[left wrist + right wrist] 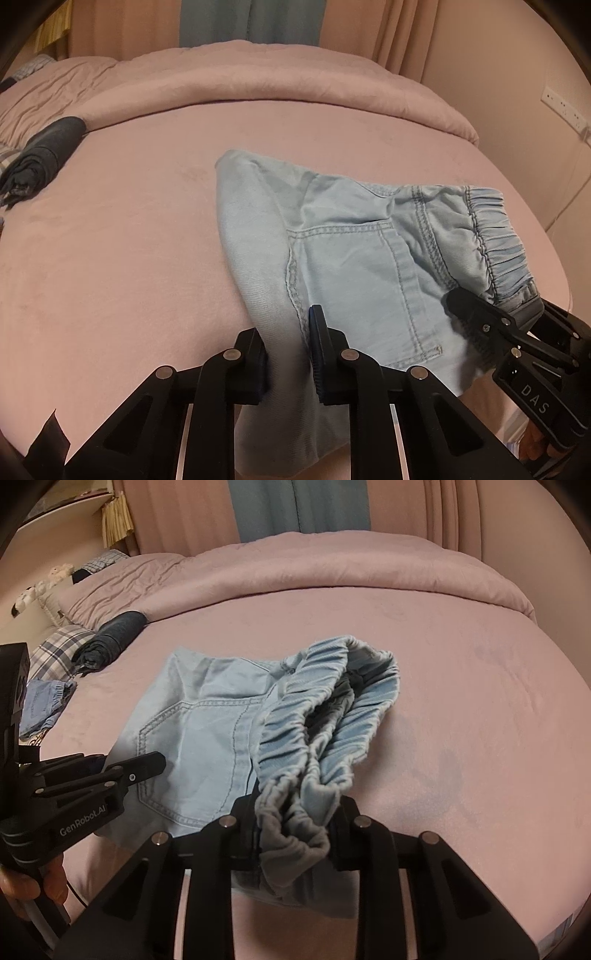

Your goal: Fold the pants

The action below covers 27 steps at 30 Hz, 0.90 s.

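Light blue denim pants (354, 251) lie folded on the pink bed (129, 229), back pocket up, elastic waistband (495, 236) to the right. My left gripper (288, 358) is shut on the near folded edge of the pants. My right gripper (293, 834) is shut on the bunched elastic waistband (325, 716), which stands up in front of the right wrist camera. The right gripper also shows in the left wrist view (491, 310), and the left gripper in the right wrist view (147, 766) beside the pocket (199, 749).
A rolled dark garment (44, 155) lies at the far left of the bed. A pink duvet (258, 81) is bunched across the back. Another blue garment (44, 705) and a plaid pillow (59, 650) sit at the left. Curtains and a wall stand behind.
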Tool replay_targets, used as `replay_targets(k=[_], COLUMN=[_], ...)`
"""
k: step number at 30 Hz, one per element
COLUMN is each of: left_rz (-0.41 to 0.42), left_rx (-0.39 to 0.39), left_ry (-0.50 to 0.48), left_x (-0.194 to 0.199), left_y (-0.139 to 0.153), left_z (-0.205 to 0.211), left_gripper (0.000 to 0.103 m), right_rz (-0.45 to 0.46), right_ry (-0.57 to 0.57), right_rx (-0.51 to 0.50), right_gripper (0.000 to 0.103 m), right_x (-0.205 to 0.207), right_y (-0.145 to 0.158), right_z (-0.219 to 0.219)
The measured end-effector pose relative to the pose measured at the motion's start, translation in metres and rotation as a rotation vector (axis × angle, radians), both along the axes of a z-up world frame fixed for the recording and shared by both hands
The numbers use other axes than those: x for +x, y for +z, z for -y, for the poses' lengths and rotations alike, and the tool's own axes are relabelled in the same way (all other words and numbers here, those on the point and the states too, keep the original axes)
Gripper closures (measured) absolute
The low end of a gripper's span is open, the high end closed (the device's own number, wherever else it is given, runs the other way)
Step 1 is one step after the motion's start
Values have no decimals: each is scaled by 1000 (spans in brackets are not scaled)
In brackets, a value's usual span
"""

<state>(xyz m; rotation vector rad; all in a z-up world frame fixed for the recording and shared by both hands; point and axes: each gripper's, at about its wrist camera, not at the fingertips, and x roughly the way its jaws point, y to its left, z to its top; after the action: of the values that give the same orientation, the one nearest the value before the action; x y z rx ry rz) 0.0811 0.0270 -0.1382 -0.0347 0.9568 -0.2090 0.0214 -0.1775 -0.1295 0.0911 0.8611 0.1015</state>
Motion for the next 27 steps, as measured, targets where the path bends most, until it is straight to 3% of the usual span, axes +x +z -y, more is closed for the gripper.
replay_targets(k=[11,27], left_rz=[37,135], left_rx=[-26,-25], left_ry=[45,113], left_x=[-13,-28], left_y=[19,54], left_z=[-17,-50], left_gripper=[86,86], right_rz=[101,188], right_ry=[89,181], right_rx=[-67,-88], right_gripper=[77,77], right_x=[-12,-13], right_y=[33,61], right_z=[-29,-61])
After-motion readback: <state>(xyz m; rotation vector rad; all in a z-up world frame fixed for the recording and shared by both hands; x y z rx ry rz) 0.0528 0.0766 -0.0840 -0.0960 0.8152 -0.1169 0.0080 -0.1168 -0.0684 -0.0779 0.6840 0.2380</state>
